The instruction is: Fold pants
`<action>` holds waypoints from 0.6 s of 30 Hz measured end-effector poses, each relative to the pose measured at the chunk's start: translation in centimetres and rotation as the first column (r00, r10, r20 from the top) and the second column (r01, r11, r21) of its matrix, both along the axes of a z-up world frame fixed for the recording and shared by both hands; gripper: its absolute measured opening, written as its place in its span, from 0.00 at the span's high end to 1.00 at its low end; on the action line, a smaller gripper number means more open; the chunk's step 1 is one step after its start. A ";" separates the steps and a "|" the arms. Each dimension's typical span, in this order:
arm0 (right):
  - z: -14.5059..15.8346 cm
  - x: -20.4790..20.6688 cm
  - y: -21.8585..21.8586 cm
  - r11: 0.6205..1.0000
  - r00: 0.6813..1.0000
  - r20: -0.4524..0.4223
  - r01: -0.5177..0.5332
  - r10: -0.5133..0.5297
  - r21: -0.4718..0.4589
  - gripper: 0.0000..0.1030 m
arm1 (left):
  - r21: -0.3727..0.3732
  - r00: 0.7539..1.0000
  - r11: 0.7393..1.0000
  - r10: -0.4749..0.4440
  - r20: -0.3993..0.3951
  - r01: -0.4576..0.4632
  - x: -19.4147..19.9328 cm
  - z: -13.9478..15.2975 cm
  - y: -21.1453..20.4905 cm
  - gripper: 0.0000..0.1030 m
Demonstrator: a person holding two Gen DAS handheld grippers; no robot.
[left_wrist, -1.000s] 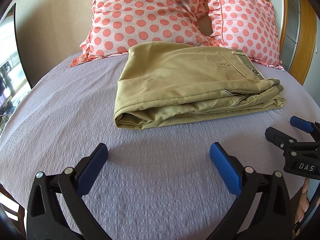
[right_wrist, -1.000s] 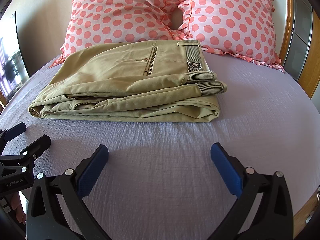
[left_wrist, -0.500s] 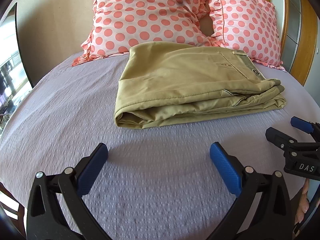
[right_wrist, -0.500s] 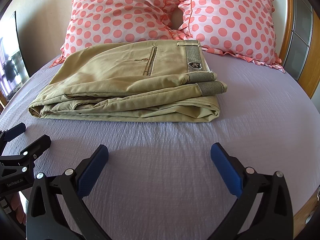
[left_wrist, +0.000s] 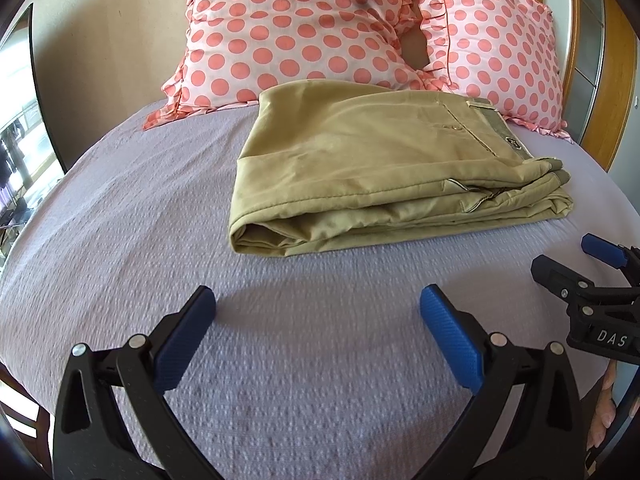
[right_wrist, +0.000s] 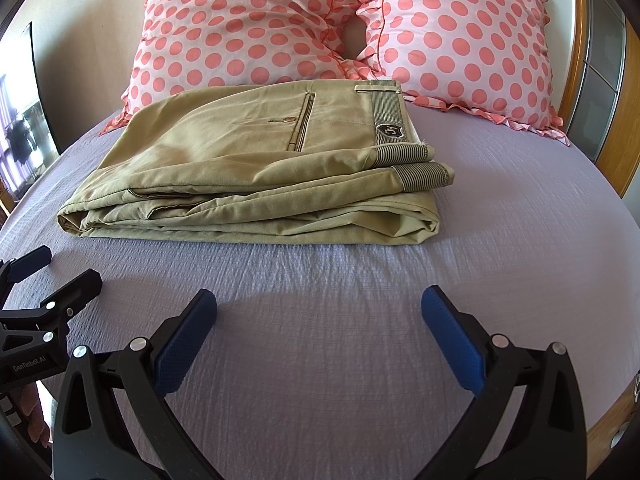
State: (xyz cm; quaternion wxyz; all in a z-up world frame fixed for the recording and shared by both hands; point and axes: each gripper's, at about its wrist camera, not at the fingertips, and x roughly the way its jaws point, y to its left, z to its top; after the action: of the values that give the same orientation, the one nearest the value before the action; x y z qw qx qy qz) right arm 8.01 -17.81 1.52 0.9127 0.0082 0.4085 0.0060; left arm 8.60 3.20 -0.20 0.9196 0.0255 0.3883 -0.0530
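You are holding the left tongs (left_wrist: pixel 318 300) nearest you, blue pads spread wide apart and gripping nothing, hovering low over the lilac textured bedspread (left_wrist: pixel 132 240). The right tongs (right_wrist: pixel 319 302) are sitting level beside them, pads likewise wide apart and empty. Each tool is showing at the edge of the other's view, so the two are riding close together, short of the cloth.

Beyond the pads, the khaki cotton pants (right_wrist: pixel 248 168) are lying mid-bed as a flat layered stack, apart from both tongs. The rounded fold is at your left, the striped waistband (right_wrist: pixel 386 114) and its dark badge at your right, the back pocket facing up. Judging by that, the folding looks done, or nearly so.

If you are tidying:
- Be approaching low and flat; the near edge is showing loose layers that a dragging pad would likely pull open.
- Be pinching all layers together at the right corner, where the lower layer is jutting out.
- Be steadying the fold end with the left tongs while the right ones are squaring the waistband.
- Otherwise, be backing straight off without brushing the stack.

Farthest off, two pink polka-dot frilled pillows (right_wrist: pixel 248 28) are leaning at the wooden headboard (right_wrist: pixel 578 0), just behind the stack's far edge; contact cannot be told.
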 end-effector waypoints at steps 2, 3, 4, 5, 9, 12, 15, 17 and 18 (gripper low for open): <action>0.0 0.0 0.0 1.000 1.000 0.000 0.000 0.000 0.000 0.01 | -0.001 1.000 1.000 0.004 -0.013 -0.004 0.1 0.1 0.0 0.02; 0.0 0.0 0.0 1.000 1.000 0.000 0.000 0.000 0.000 0.01 | 0.001 1.000 1.000 0.007 -0.023 -0.007 0.2 0.1 -0.1 0.02; 0.0 0.0 0.0 1.000 1.000 0.000 0.000 0.000 0.000 0.01 | 0.002 0.999 1.000 0.010 -0.031 -0.010 0.3 0.2 -0.1 0.02; 0.0 0.0 0.0 1.000 1.000 0.000 0.000 0.000 0.000 0.01 | 0.002 0.999 1.000 0.013 -0.037 -0.013 0.4 0.2 -0.1 0.02; 0.0 0.0 0.0 1.000 1.000 0.000 0.000 0.000 0.000 0.01 | 0.003 0.999 1.000 0.021 -0.041 -0.021 0.3 0.1 -0.3 0.02; 0.0 0.0 0.0 1.000 1.000 0.000 0.001 -0.001 0.000 0.01 | 0.001 0.999 1.000 0.022 -0.042 -0.022 0.3 0.1 -0.2 0.02; 0.0 0.0 0.0 1.000 1.000 0.000 0.001 -0.001 0.000 0.01 | 0.002 0.999 1.000 0.022 -0.040 -0.022 0.3 0.1 -0.2 0.02; 0.0 0.0 0.0 1.000 1.000 0.000 0.001 -0.001 0.000 0.01 | 0.003 0.999 1.000 0.021 -0.037 -0.021 0.2 0.1 -0.2 0.02; 0.0 0.0 0.0 1.000 1.000 0.000 0.001 -0.001 0.000 0.01 | 0.003 0.999 1.000 0.021 -0.035 -0.021 0.2 0.1 -0.2 0.02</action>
State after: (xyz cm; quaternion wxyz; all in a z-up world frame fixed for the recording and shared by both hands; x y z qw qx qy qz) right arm 8.02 -17.78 1.48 0.9128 0.0084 0.4083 0.0054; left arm 8.76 2.98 -0.12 0.9131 0.0218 0.4049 -0.0431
